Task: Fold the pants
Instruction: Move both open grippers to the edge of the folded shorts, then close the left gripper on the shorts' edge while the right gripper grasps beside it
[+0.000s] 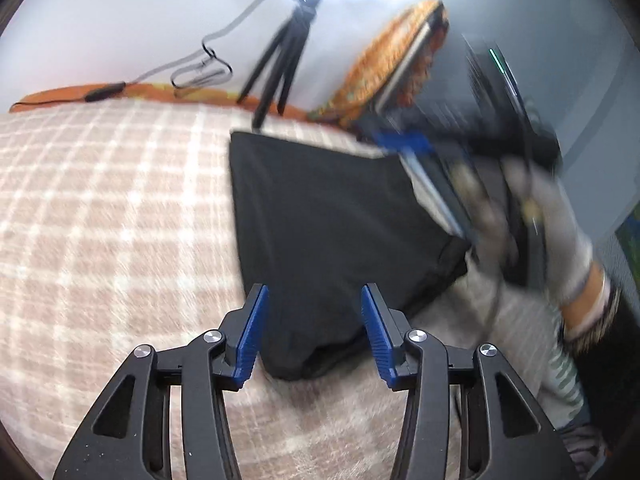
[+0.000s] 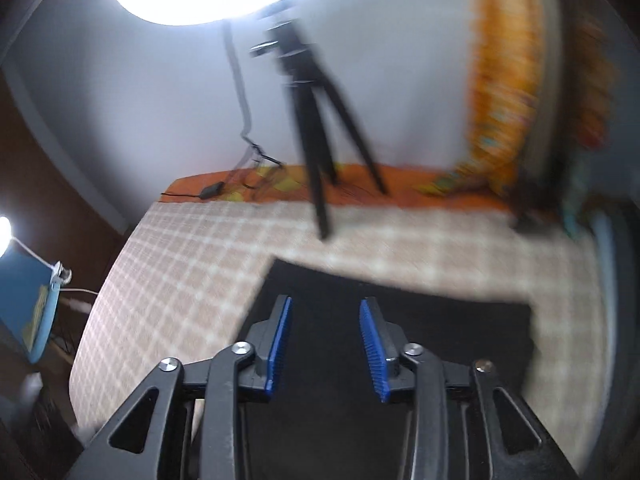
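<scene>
Checked bedspread [image 1: 100, 208] fills most of both views. Black pants [image 1: 336, 232] lying flat on it, already folded into a compact block, long axis running away from the cameras toward the tripod [image 1: 280, 68] at the far edge. Near end of pants directly ahead of left gripper [image 1: 314, 330], between its splayed blue pads, not touching. Right gripper [image 2: 325, 344] hovering above the pants, jaws apart, gripping nothing. Left looks nearer the near edge; probably a final tidy or finished. Heavy motion blur.
</scene>
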